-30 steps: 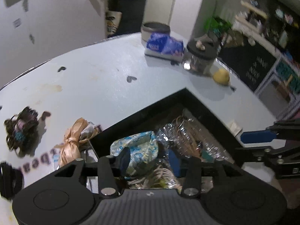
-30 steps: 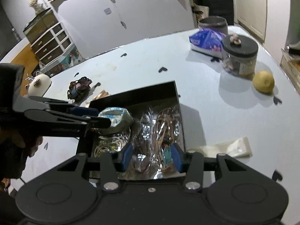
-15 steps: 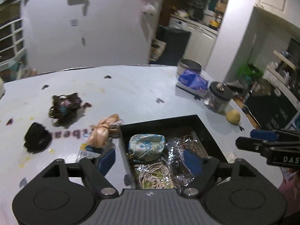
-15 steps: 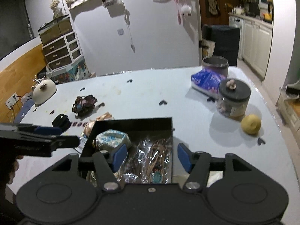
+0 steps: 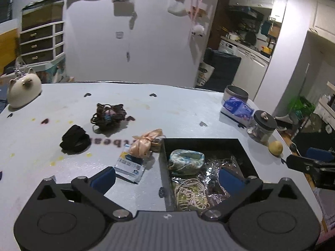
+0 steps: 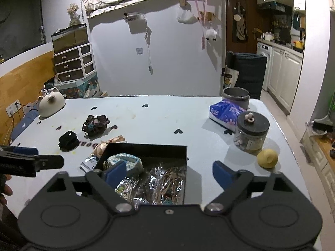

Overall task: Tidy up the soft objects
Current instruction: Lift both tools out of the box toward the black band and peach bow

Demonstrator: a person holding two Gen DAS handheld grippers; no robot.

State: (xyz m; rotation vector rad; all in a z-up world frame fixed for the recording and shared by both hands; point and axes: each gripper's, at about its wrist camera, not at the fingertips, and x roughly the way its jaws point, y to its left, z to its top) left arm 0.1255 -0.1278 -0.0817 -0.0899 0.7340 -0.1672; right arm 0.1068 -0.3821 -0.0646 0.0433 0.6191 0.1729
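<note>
Above a pale table, the left gripper and right gripper hang with jaws opening wide, nothing between them — a blue-patterned soft pouch lies inside the black box.

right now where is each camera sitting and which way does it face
Left wrist: on the left gripper, jaws opening and empty, facing down across the table at the black tray; the right gripper's tip shows at right.
Right wrist: on the right gripper, jaws opening and empty, facing the tray's right side; the left gripper and a hand show at left.
Shared: tray, blue floral pouch, lemon, jar.
</note>
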